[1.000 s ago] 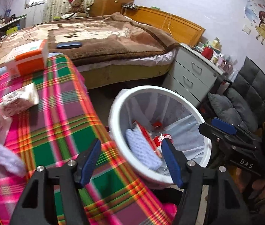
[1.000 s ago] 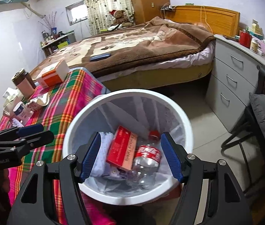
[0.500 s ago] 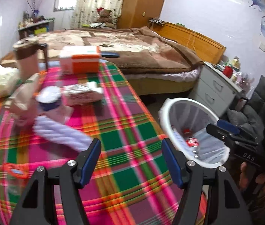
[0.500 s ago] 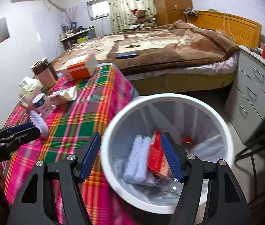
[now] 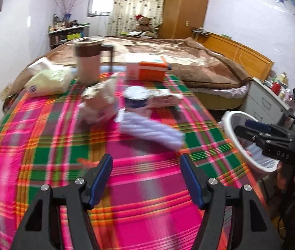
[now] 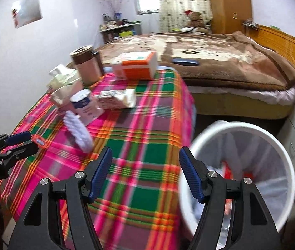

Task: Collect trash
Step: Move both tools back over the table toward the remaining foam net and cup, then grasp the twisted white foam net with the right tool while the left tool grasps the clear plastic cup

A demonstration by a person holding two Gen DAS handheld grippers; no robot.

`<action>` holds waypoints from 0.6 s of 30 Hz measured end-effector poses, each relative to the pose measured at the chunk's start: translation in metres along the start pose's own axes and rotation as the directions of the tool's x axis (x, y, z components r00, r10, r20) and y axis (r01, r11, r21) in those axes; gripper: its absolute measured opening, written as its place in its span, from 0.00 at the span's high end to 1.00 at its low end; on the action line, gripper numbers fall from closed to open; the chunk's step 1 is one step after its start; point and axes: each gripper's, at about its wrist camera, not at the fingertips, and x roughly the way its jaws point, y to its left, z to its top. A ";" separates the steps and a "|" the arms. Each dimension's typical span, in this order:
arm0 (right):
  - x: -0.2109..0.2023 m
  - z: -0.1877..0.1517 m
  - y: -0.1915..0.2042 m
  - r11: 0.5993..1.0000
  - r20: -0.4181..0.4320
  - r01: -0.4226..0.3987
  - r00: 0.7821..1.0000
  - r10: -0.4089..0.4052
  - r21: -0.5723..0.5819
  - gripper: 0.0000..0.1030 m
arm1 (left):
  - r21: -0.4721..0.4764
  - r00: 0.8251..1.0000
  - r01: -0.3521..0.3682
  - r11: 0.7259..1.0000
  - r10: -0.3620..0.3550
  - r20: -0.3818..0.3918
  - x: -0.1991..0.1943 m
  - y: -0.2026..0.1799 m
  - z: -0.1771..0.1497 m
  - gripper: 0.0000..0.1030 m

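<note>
A white waste bin (image 6: 249, 162) with a liner stands beside the plaid-covered table (image 6: 143, 137) and holds trash. On the table lie a white ribbed pack (image 5: 150, 130), a small orange wrapper (image 6: 40, 140), a blue-and-white tub (image 5: 137, 100), crumpled wrappers (image 5: 98, 102) and a flat packet (image 6: 116, 99). My left gripper (image 5: 146, 180) hangs open and empty over the cloth, short of the ribbed pack. My right gripper (image 6: 145, 176) is open and empty over the table's edge, the bin just to its right. Each gripper shows in the other's view: the right gripper (image 5: 255, 128) and the left gripper (image 6: 22, 140).
A brown-lidded jug (image 5: 89, 62), an orange-and-white box (image 5: 146, 68) and a pale bag (image 5: 47, 81) stand at the table's far end. Behind them are a bed (image 5: 189, 62), a grey drawer unit (image 5: 266, 100) and a wardrobe (image 5: 185, 6).
Both grippers have swung left, away from the bin and over the table. The bin has slid to the right in both views, and the table's clutter has come into the middle. Jaws unchanged.
</note>
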 end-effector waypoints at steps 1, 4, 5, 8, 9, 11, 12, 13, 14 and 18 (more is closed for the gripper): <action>0.004 0.003 0.006 1.000 -0.005 -0.012 1.000 0.012 -0.018 0.34 | -0.007 1.000 -0.012 1.000 0.012 -0.007 0.000 0.007 -0.003 0.33; 0.015 0.009 0.022 0.997 -0.016 -0.042 0.999 0.042 -0.057 0.34 | -0.031 0.999 -0.045 0.999 0.044 -0.027 0.000 0.025 -0.010 0.33; 0.018 0.012 0.028 0.995 -0.021 -0.058 0.998 0.056 -0.077 0.34 | -0.034 0.998 -0.048 0.998 0.047 -0.031 0.001 0.031 -0.013 0.33; 0.030 0.018 0.048 0.984 -0.042 -0.101 0.995 0.096 -0.148 0.34 | -0.050 0.997 -0.071 0.996 0.069 -0.046 0.003 0.045 -0.018 0.33; 0.035 0.020 0.053 0.981 -0.054 -0.109 0.993 0.101 -0.161 0.34 | -0.055 0.996 -0.073 0.996 0.070 -0.049 0.004 0.049 -0.020 0.33; 0.044 0.022 0.065 0.973 -0.074 -0.118 0.992 0.105 -0.198 0.34 | -0.063 0.995 -0.079 0.995 0.076 -0.062 0.007 0.055 -0.022 0.33; 0.050 0.024 0.071 0.966 -0.087 -0.130 0.990 0.113 -0.223 0.34 | -0.064 0.994 -0.082 0.995 0.077 -0.073 0.011 0.058 -0.023 0.33; 0.054 0.025 0.076 0.961 -0.097 -0.141 0.988 0.121 -0.238 0.34 | -0.066 0.992 -0.095 0.993 0.089 -0.087 0.014 0.061 -0.024 0.33; 0.059 0.026 0.081 0.955 -0.111 -0.155 0.985 0.130 -0.254 0.34 | -0.069 0.990 -0.110 0.992 0.103 -0.097 0.016 0.063 -0.024 0.33; 0.078 0.031 0.099 0.929 -0.170 -0.208 0.972 0.162 -0.305 0.34 | -0.090 0.992 -0.082 0.993 0.072 -0.107 0.022 0.067 -0.025 0.33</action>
